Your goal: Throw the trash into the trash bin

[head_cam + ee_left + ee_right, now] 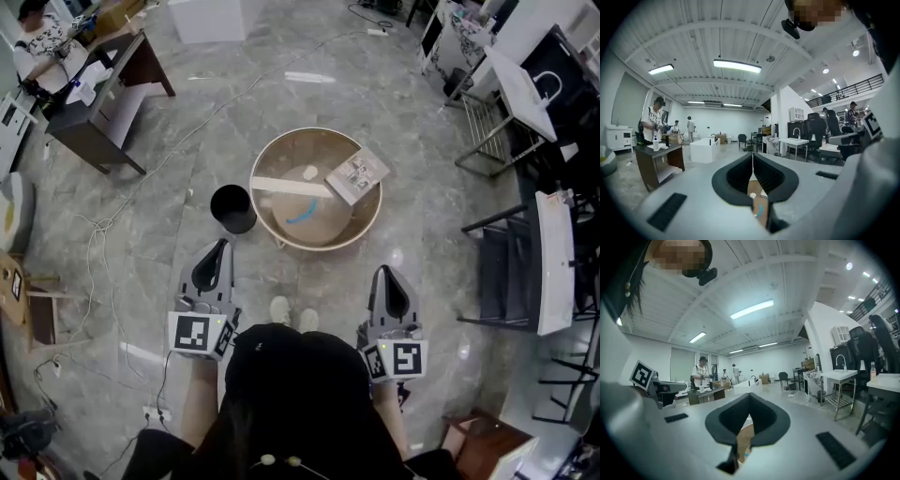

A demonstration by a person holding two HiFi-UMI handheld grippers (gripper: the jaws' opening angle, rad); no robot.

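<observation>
A round wooden table stands in front of me. On it lie a printed booklet, a long white paper strip, a small white crumpled ball and a curved blue scrap. A black trash bin stands on the floor just left of the table. My left gripper hovers near the bin, short of the table, shut and empty. My right gripper is level with it on the right, also shut and empty. In the left gripper view the ball and blue scrap show under the closed jaws.
A dark desk with a person at it stands at the far left. White tables and black chairs line the right side. Cables trail over the grey floor at left. A white box is at the back.
</observation>
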